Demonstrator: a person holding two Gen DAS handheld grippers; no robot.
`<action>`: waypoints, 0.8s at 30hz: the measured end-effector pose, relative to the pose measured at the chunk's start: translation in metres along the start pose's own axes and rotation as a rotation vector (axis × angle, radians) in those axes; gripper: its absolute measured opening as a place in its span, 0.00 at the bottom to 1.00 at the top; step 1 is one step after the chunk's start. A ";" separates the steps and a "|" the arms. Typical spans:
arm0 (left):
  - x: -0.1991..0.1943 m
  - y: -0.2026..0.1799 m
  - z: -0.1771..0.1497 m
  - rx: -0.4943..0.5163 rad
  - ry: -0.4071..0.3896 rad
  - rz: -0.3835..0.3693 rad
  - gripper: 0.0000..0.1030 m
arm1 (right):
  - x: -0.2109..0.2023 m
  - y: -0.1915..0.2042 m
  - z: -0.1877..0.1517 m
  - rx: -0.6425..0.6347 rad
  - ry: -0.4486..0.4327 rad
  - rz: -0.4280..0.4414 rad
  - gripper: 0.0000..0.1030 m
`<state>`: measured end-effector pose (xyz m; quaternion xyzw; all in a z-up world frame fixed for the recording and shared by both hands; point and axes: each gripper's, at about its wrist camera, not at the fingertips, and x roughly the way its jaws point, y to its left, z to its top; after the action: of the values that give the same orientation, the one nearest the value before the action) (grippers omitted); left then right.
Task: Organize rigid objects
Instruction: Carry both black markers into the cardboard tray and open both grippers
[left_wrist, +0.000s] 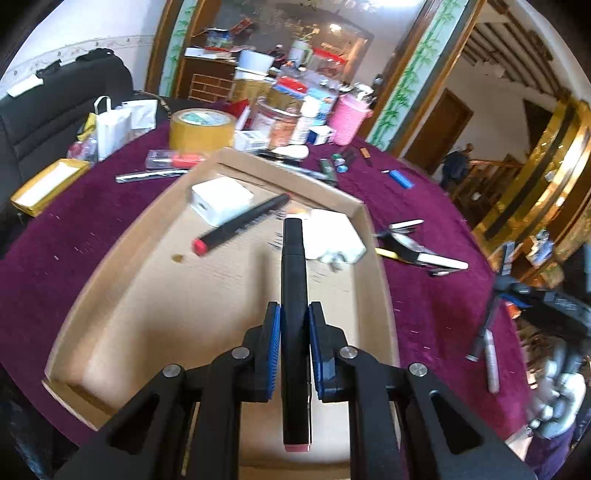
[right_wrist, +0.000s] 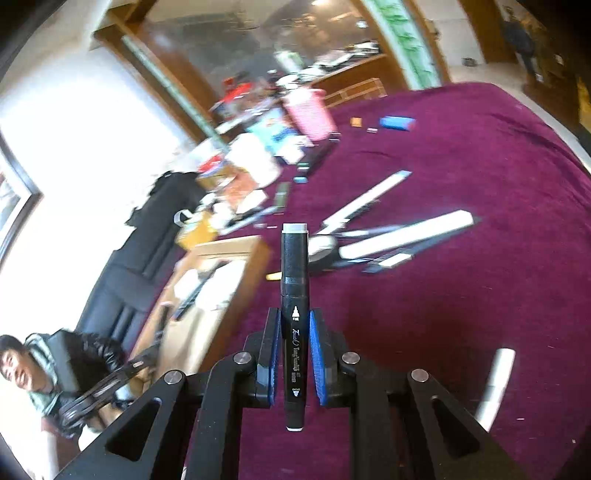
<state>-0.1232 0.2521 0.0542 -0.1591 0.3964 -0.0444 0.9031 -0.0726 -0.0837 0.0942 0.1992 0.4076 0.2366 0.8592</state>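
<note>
Left gripper (left_wrist: 294, 350): jaws closed on black marker with pink end cap (left_wrist: 294, 295), marker running lengthwise between blue pads, tip pointing away, above cardboard tray (left_wrist: 122, 295). In tray beyond: red-capped black pen (left_wrist: 240, 225) leaning on white adapter (left_wrist: 221, 199).

Right gripper (right_wrist: 294, 354): jaws clamped on black marker with grey cap (right_wrist: 294, 295), held above maroon tablecloth (right_wrist: 461, 314). White strips (right_wrist: 406, 236) farther off; blue block (right_wrist: 397, 123) at far side.

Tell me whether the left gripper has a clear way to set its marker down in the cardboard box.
Probably yes. The left gripper holds its black marker over bare floor of the open cardboard box, nothing in between.
</note>
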 end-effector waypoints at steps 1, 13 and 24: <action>0.004 0.002 0.003 -0.002 0.011 0.014 0.14 | 0.003 0.010 0.001 -0.014 0.008 0.023 0.16; 0.061 0.010 0.042 0.008 0.165 0.114 0.14 | 0.078 0.091 -0.009 -0.016 0.179 0.238 0.16; 0.022 0.025 0.034 -0.088 0.034 0.005 0.41 | 0.162 0.120 -0.019 -0.054 0.318 0.171 0.17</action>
<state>-0.0841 0.2797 0.0526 -0.1971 0.4137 -0.0271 0.8884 -0.0270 0.1085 0.0494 0.1699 0.5133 0.3482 0.7657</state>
